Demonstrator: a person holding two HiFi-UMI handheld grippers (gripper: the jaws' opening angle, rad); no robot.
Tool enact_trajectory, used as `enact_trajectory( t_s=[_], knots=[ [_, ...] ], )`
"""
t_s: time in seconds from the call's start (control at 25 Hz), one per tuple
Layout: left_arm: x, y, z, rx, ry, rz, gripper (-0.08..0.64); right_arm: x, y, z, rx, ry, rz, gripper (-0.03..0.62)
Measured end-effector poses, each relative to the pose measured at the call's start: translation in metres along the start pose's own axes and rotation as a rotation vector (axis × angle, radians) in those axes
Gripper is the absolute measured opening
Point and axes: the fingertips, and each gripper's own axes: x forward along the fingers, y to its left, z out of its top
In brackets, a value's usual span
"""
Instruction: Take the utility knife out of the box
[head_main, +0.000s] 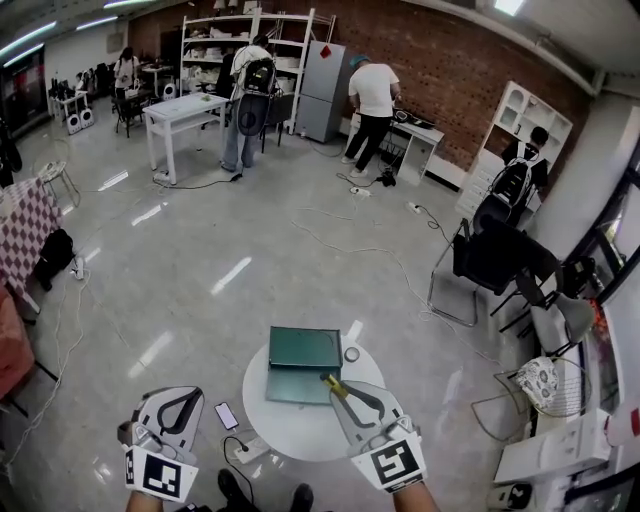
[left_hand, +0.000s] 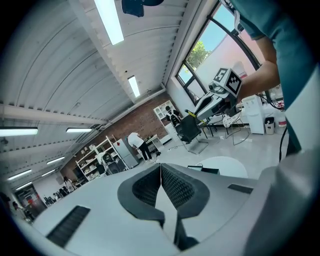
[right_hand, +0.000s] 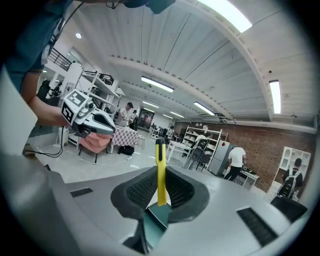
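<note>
Jaws of the left gripper (left_hand: 161, 170) together, empty; right gripper (left_hand: 197, 112) aloft beyond.

One utility knife (right_hand: 160, 170), one green box (head_main: 300, 350), one round table (head_main: 300, 428), one tape roll (head_main: 351, 354), one left gripper (head_main: 188, 394), one right gripper (head_main: 345, 392)

Round white table (head_main: 300, 430), green box (head_main: 303, 365), small roll (head_main: 351, 354)

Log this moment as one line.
right claw: shut on yellow utility knife | left claw: shut, empty | green box: on round white table, under the knife
</note>
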Motion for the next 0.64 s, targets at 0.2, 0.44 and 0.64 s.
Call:
enact_trajectory(
  t_s=[0.2, 0.44, 0.64],
  knots=[
    [-0.01, -0.007, 0.009, -0.016, -0.011, 0.0, 0.02, -0.022, 0.002, 0.013, -0.01, -0.015, -0.011, 0.069],
    [-0.02, -0.017, 0.028, -0.006, -0.02, 0.002, 0.02, -0.046, 0.001, 0.02, -0.016, -0.024, -0.02, 0.069],
    [-0.026, -0.031, 0.046, -0.012, -0.02, 0.002, 0.02, -0.068, -0.003, 0.017, -0.007, -0.017, -0.021, 0.069]
  ],
)
